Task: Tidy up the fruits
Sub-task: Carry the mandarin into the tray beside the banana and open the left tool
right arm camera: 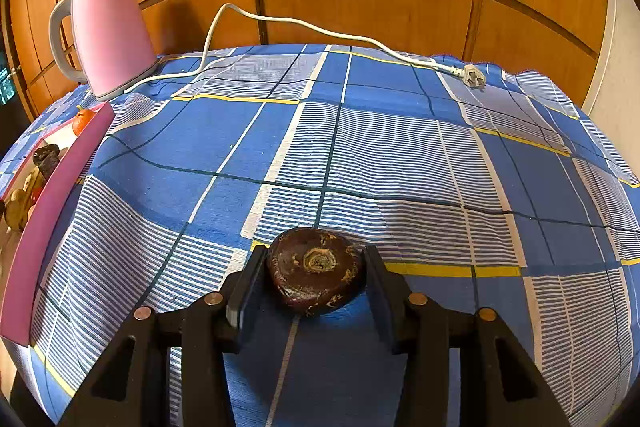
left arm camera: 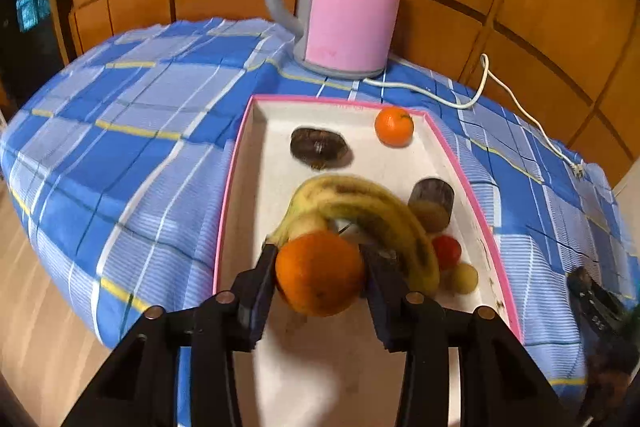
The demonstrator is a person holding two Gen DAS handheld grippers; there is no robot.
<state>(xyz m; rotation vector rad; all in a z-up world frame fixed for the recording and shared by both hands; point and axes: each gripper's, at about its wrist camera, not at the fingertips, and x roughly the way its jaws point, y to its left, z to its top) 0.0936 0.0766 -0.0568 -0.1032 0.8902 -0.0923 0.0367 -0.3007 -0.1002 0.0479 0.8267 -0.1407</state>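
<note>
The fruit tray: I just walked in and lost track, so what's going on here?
A person with a gripper in each hand is sorting fruit. The left gripper has an orange between its jaws, over the pink-rimmed tray, which already holds a banana, a smaller orange and other pieces. The right gripper holds a dark brown fruit over the checked cloth.

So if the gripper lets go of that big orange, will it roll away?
Probably a little. The big orange is round and smooth, so it could roll, but the banana right behind it and the tray's pink rim would likely stop it. It looks firm, so it shouldn't squash between the left gripper fingers.
</note>
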